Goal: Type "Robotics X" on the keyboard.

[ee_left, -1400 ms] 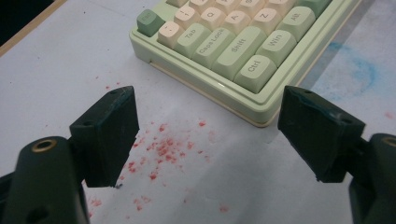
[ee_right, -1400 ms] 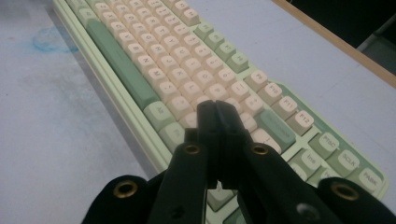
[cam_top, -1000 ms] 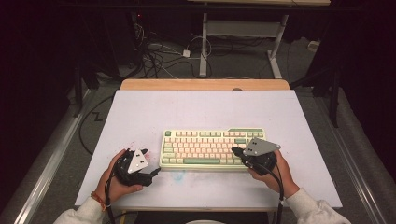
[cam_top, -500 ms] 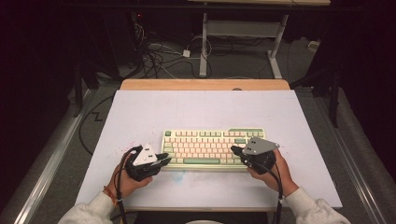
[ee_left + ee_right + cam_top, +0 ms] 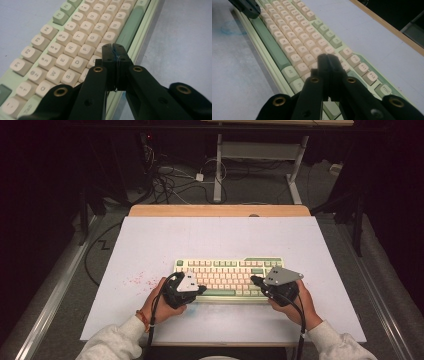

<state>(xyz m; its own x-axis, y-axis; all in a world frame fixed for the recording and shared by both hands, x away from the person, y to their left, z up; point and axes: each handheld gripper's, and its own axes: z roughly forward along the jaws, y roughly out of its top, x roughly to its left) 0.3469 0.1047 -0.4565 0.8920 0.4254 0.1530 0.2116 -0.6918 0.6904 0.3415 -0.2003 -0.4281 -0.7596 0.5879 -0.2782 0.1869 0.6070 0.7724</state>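
I have both grippers poised over the keyboard (image 5: 227, 277): left gripper (image 5: 113, 47) at 7 o'clock, right gripper (image 5: 327, 58) at 4 o'clock, each closed tight on nothing. No key looks pressed yet; typing remains.

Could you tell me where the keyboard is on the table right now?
In the high view the keyboard lies near the table's front edge, with the left gripper and right gripper at its near corners.

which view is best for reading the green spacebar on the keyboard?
The right gripper view: the spacebar runs nearly full length, unobstructed, along the keyboard front row. The left gripper view shows part of it beyond the shut fingers. In the high view it is a small green strip between both grippers.
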